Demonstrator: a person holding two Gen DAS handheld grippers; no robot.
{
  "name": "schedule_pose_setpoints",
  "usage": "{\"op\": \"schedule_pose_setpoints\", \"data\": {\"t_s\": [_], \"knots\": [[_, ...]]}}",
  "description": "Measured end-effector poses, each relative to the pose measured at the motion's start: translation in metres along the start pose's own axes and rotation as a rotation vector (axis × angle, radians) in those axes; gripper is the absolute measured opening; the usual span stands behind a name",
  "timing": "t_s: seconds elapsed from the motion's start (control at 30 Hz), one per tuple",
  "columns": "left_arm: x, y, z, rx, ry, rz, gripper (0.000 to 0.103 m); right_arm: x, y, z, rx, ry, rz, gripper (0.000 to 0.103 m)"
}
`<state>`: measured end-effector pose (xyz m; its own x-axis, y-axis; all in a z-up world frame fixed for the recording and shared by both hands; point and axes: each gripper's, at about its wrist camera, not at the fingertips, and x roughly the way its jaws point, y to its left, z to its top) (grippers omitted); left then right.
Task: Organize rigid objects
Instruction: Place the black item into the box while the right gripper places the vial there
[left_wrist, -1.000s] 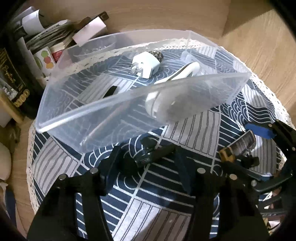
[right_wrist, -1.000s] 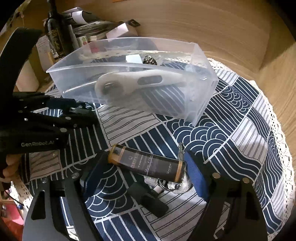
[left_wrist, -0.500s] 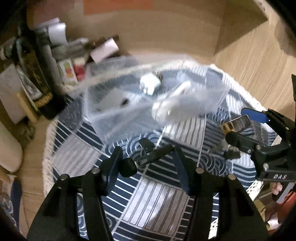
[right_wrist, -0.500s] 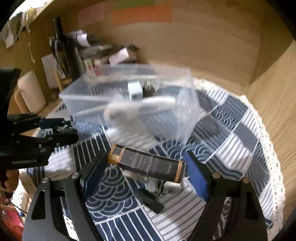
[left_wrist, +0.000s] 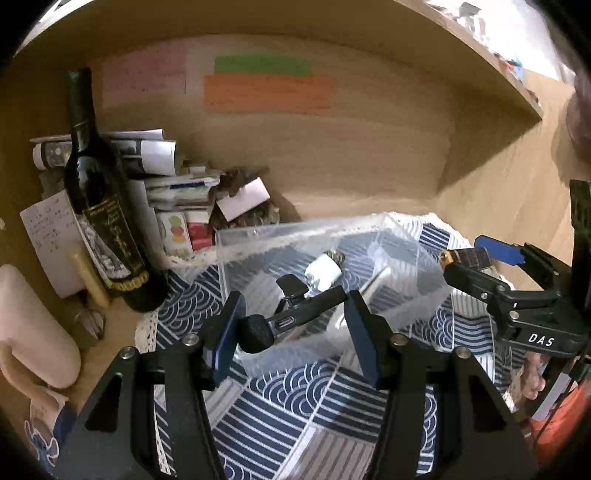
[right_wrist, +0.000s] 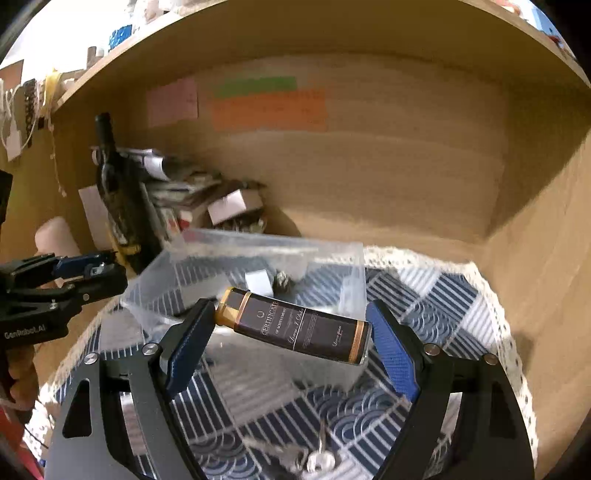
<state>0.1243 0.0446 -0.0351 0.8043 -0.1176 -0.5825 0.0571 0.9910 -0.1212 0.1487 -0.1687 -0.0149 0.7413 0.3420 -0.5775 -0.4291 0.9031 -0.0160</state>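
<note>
My left gripper is shut on a small black clip-on device with a foam tip, held crosswise in the air in front of the clear plastic bin. My right gripper is shut on a dark tube with gold ends, gripped end to end and also off the cloth. In the left wrist view, that tube shows at the right. The bin holds a white plug and a small dark metal piece. In the right wrist view, the left gripper is at the left edge.
A blue and white patterned cloth covers the round table. Keys lie on it below the right gripper. A wine bottle and stacked papers and boxes crowd the back left. Wooden shelf walls close in behind and to the right.
Both grippers have risen off the cloth with their objects and tilted up, so the bin now looks smaller and farther. The keys stayed on the cloth.
</note>
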Motion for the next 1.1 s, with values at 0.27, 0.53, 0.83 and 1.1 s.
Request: {"op": "schedule_pose_setpoints", "data": {"t_s": [0.27,0.53,0.83,1.1], "knots": [[0.037,0.002,0.007,0.015,0.051,0.008,0.055,0.036,0.004,0.008,-0.024,0.054,0.028,0.082],[0.076,0.0,0.002,0.04,0.138,-0.011,0.055,0.074,0.002,0.003,-0.041,0.154,0.051,0.082],[0.095,0.002,-0.001,0.037,0.173,-0.033,0.055,0.09,0.0,-0.004,-0.042,0.191,0.058,0.082],[0.093,0.001,0.0,0.041,0.167,-0.026,0.062,0.089,0.001,-0.004,-0.048,0.192,0.054,0.083]]}}
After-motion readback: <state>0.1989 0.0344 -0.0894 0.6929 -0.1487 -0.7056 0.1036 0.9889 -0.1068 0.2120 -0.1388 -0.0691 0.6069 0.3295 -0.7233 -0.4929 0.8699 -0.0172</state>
